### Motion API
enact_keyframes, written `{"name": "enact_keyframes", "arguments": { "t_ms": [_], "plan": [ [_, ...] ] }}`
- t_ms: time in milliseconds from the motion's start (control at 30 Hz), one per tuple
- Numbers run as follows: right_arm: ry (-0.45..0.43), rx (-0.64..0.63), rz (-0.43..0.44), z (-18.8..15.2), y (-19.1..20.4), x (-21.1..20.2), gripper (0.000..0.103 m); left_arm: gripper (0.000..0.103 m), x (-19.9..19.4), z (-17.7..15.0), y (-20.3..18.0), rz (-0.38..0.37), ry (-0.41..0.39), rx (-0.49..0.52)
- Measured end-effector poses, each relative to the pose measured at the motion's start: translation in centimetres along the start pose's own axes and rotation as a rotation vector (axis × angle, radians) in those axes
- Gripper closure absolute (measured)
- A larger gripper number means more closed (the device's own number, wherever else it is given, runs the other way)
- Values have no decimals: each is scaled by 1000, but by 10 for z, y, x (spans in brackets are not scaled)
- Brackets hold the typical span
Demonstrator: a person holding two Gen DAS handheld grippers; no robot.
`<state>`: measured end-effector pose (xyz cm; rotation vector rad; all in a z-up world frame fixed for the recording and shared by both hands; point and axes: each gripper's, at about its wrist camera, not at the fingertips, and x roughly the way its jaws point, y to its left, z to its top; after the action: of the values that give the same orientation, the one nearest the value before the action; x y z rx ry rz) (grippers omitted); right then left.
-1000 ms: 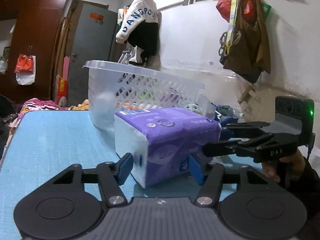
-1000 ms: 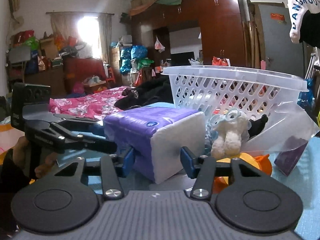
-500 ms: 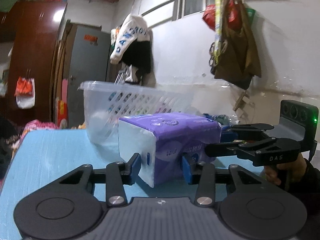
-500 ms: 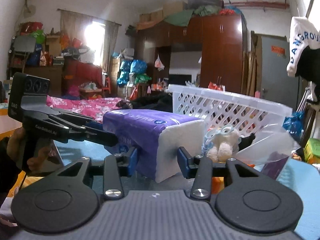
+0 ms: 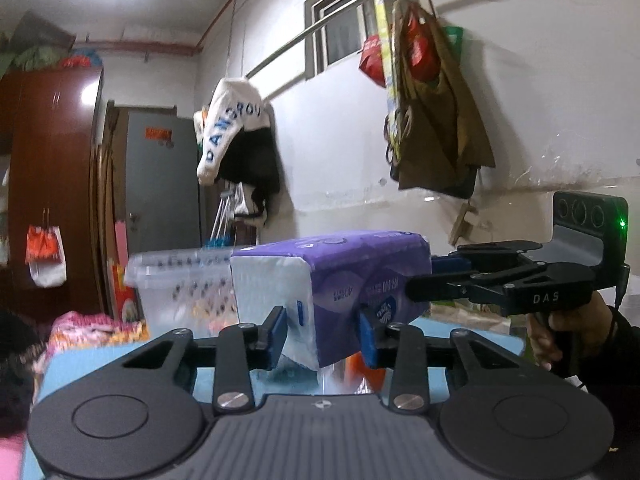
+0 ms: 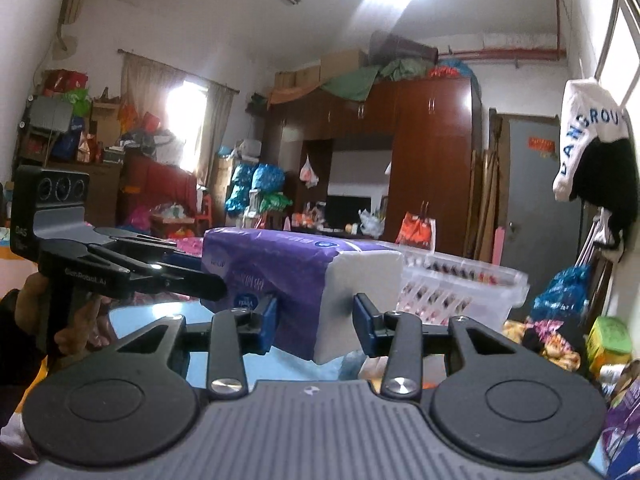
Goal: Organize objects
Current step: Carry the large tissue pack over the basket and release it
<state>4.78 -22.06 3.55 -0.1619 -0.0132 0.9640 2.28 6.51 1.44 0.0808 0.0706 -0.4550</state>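
Purple tissue pack [image 5: 340, 280] looks soft and light; left tool [image 5: 322, 334] and right tool [image 6: 316, 322] both hold its ends, above the basket [image 6: 460, 284].

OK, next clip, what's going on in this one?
A person holds a gripper in each hand, and both are clamped on one purple tissue pack, one at each end. The left gripper and right gripper hold the pack in the air above the blue table. A white perforated basket stands just behind it, its rim below the top of the pack. The pack is not in the basket yet.
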Motion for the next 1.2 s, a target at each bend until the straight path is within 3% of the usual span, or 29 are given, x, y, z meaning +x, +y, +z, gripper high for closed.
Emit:
{"name": "enact_keyframes", "arguments": {
  "t_ms": [400,667,867,1200],
  "plan": [
    [-41,-21,-63,51,-34,29,59,62,40,76,9,31,-18,92],
    [39,21,-97,58,-81,79,59,62,111,116,41,74,75,135],
    [151,92,-95,38,-113,121,59,62,164,106,74,89,186,84],
    [296,157,-121,23,-127,156,59,62,211,86,107,136,315,9]
  ]
}}
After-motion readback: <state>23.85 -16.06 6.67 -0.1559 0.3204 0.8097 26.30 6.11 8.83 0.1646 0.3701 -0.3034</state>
